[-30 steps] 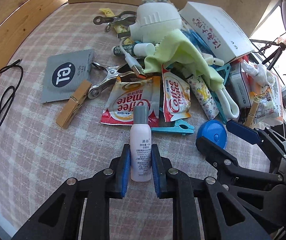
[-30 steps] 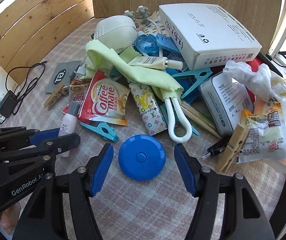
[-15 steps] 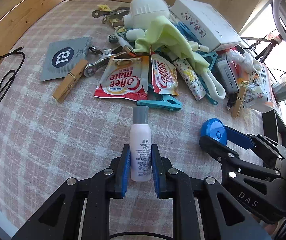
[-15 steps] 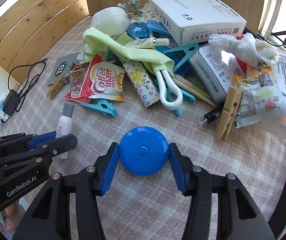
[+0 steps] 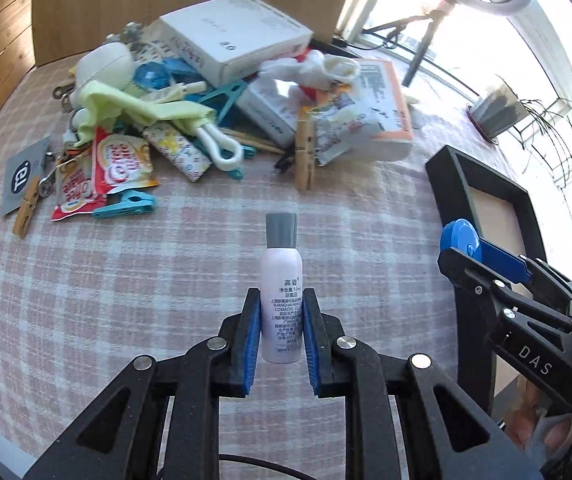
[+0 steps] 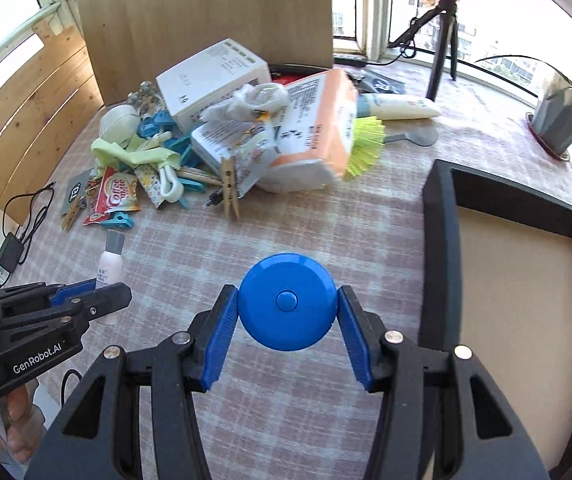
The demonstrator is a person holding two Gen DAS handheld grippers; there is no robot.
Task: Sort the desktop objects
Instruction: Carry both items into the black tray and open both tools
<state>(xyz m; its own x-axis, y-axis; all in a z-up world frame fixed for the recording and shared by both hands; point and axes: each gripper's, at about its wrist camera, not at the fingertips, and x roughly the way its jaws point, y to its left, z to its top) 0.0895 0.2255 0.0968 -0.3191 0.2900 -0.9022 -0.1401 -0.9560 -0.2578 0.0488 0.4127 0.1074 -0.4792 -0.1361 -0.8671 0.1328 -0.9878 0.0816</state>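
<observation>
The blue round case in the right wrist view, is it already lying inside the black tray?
No, the blue round case sits clamped in the right gripper, left of the black tray.

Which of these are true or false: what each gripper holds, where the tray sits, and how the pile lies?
1. The left gripper is shut on the bottle. True.
2. The right gripper holds a clothespin. False: it is shut on the blue disc; a wooden clothespin lies by the pile.
3. The black tray has items in it. False: what shows of its inside is bare.
4. The bottle has a grey cap. True.
5. The white box lies at the pile's far side, near the wooden board. True.
</observation>
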